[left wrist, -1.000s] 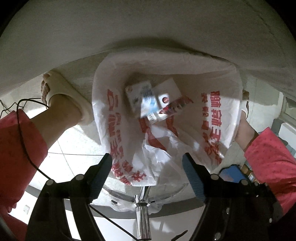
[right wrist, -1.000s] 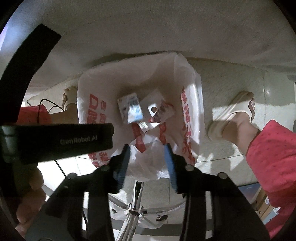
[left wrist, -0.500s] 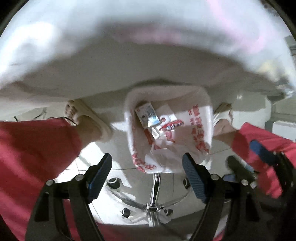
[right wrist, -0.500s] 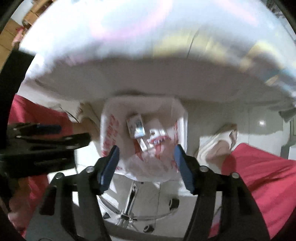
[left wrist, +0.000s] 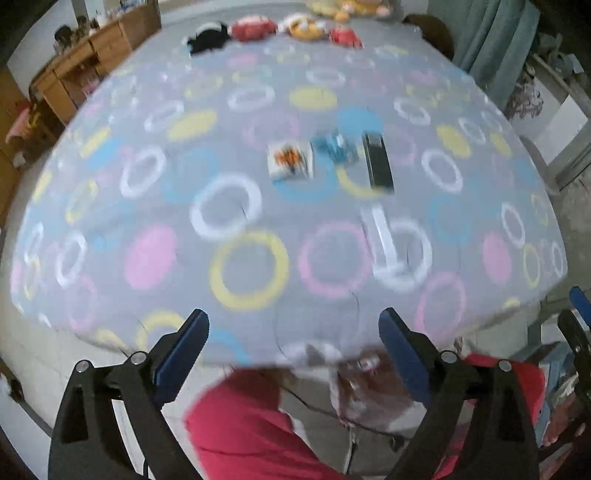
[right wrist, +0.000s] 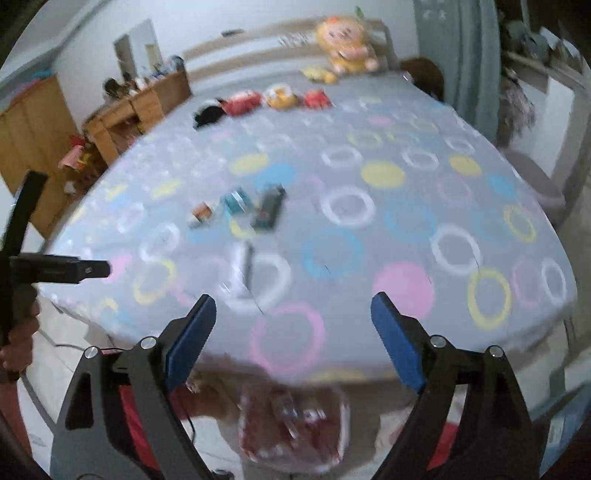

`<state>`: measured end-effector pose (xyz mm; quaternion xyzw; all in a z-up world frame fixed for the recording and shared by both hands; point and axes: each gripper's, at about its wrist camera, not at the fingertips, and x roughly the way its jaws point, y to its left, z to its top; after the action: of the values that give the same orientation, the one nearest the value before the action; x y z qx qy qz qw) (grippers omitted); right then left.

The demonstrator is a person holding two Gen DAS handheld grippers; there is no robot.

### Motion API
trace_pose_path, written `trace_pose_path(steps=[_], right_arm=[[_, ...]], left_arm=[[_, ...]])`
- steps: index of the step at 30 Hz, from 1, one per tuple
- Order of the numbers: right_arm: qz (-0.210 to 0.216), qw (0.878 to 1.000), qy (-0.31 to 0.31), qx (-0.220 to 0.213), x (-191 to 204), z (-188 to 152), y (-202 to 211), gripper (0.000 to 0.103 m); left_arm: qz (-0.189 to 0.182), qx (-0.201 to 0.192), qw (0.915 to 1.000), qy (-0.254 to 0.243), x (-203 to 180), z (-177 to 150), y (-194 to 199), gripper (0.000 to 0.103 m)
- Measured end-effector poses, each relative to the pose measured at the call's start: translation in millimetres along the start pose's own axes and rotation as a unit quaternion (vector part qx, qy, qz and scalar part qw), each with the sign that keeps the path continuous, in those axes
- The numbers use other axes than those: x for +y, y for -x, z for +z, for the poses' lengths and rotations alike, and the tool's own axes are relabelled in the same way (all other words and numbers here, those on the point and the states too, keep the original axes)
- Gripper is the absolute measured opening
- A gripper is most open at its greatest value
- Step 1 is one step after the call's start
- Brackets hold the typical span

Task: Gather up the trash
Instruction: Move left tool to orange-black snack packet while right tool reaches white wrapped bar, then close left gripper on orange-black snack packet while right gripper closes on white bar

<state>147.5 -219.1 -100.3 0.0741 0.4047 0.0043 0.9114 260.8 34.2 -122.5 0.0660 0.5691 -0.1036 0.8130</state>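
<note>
Several pieces of trash lie mid-bed on a grey sheet with coloured rings: a white-orange packet (left wrist: 290, 160) (right wrist: 201, 213), a blue packet (left wrist: 335, 147) (right wrist: 236, 201), a dark flat box (left wrist: 377, 163) (right wrist: 269, 210) and a white stick-like wrapper (left wrist: 381, 238) (right wrist: 242, 264). The white trash bag with red print (right wrist: 291, 424) (left wrist: 354, 387) hangs below the bed's near edge. My left gripper (left wrist: 293, 345) is open and empty above that edge. My right gripper (right wrist: 293, 332) is open and empty too. Both views are blurred.
Plush toys (left wrist: 295, 27) (right wrist: 343, 48) line the far end of the bed. A wooden desk (right wrist: 136, 107) stands at the left, a curtain (right wrist: 461, 44) at the right. My red-sleeved arm (left wrist: 258, 424) is below the bed edge.
Both grippers have swung up from looking down into the trash bag to looking across the bed. The right gripper's jaws have opened wider. The bag has dropped to the bottom of both views.
</note>
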Motion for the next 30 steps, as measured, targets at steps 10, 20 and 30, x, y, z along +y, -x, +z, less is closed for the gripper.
trace_pose_path(steps=[10, 20, 30], right_arm=[[0.020, 0.997, 0.078, -0.014, 61, 71, -17, 0.087], [0.031, 0.993, 0.111, 0.025, 92, 100, -84, 0.087], [0.018, 0.990, 0.106, 0.093, 88, 92, -176, 0.087]], left_arm=[[0.020, -0.003, 0.9994, -0.026, 24, 83, 8, 0.092], [0.043, 0.043, 0.9962, -0.062, 23, 137, -61, 0.092], [0.037, 0.089, 0.9928, -0.072, 18, 167, -154, 0.092]])
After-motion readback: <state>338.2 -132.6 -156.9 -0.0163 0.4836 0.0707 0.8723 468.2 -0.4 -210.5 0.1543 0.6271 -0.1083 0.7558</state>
